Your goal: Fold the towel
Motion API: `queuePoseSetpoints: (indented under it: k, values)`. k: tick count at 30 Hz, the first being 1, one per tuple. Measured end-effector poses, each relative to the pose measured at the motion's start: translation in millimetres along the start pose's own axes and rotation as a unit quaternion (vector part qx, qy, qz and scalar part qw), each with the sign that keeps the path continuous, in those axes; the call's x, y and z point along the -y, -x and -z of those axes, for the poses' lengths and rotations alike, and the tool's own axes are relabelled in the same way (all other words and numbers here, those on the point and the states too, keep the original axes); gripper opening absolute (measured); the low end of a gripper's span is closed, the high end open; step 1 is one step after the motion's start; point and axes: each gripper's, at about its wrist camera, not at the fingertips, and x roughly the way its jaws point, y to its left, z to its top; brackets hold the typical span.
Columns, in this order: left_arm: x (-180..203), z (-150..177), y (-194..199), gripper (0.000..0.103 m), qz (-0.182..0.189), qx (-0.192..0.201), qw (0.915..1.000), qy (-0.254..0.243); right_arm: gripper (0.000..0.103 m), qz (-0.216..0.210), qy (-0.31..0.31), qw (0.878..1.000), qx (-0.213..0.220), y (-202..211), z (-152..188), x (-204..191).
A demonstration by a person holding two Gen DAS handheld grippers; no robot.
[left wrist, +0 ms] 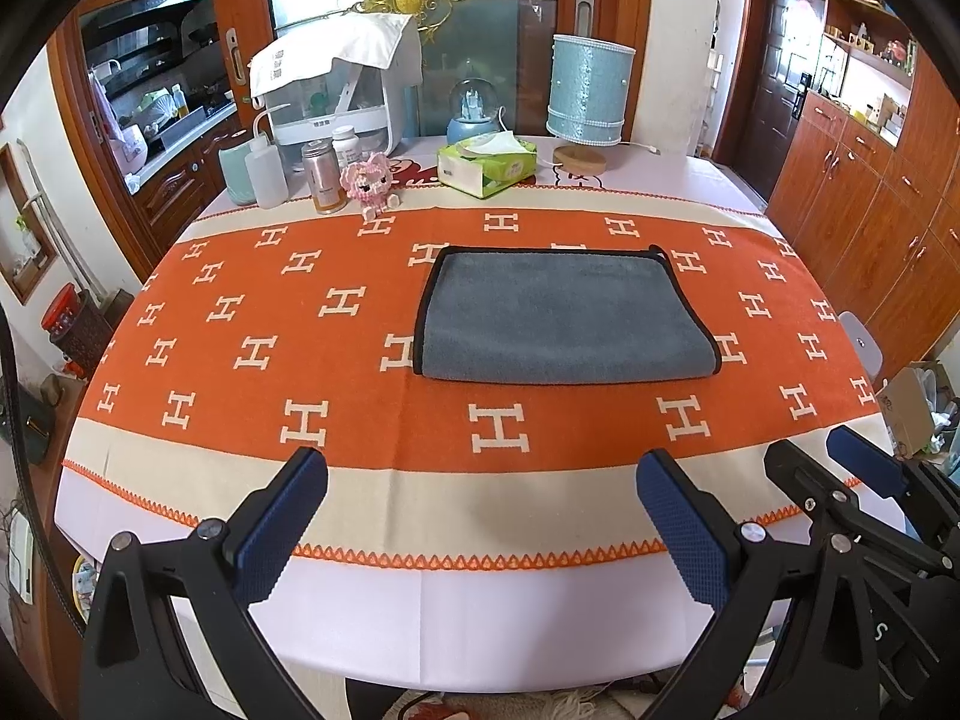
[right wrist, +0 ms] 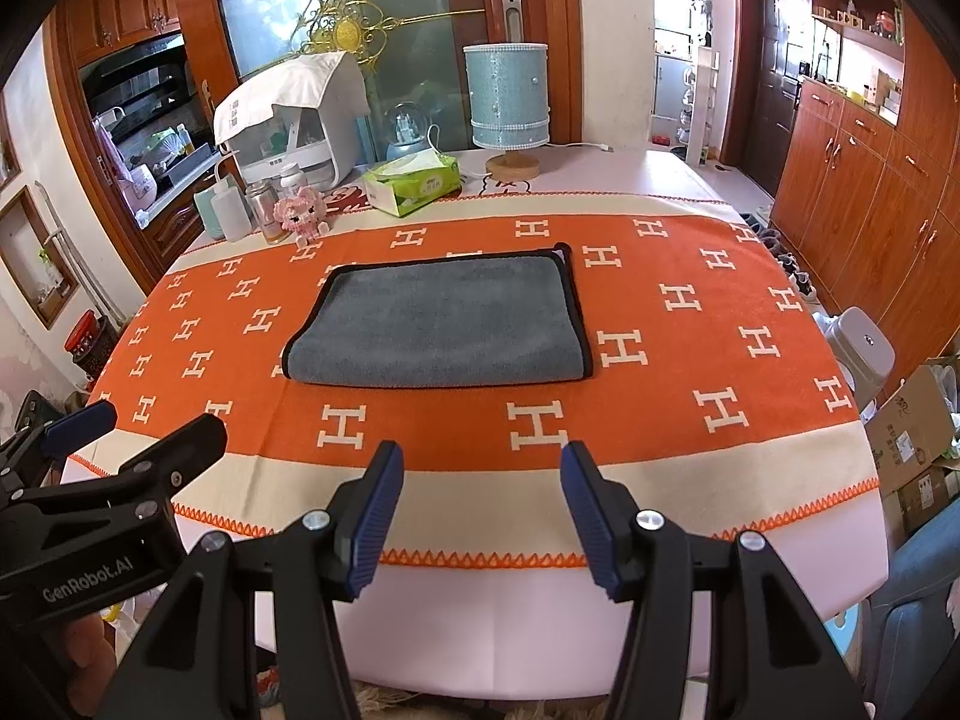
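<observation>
Partly hidden, the towel's lower layers cannot be counted. That grey plush towel with black piping [left wrist: 564, 318] [right wrist: 441, 324] lies folded flat mid-way along the orange H-patterned table runner [left wrist: 240, 324] [right wrist: 690, 372], clear cloth all round. Left gripper [left wrist: 480, 516] and right gripper [right wrist: 480, 516] hover released at its near edge, holding nothing.

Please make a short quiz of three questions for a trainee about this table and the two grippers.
1. True or false: the left hand-held gripper holds the towel.
2. What lies under the towel? A) bare wood B) orange cloth C) a tray
3. Fill in: beside the lamp stands a green ____ box.

Key: 1. False; both it and the right hand-held gripper are open, short of the towel. 2. B. 3. tissue.
</observation>
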Motion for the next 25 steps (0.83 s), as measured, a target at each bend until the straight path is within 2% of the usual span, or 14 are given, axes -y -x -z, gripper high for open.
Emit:
queuePoseSetpoints:
  k: [25]
  values:
    - [-0.5, 5.3, -3.4, 0.103, 0.002, -0.005, 1.0, 0.0, 0.055, -0.004, -0.003, 1.0, -0.006, -6.0, 7.5, -1.2]
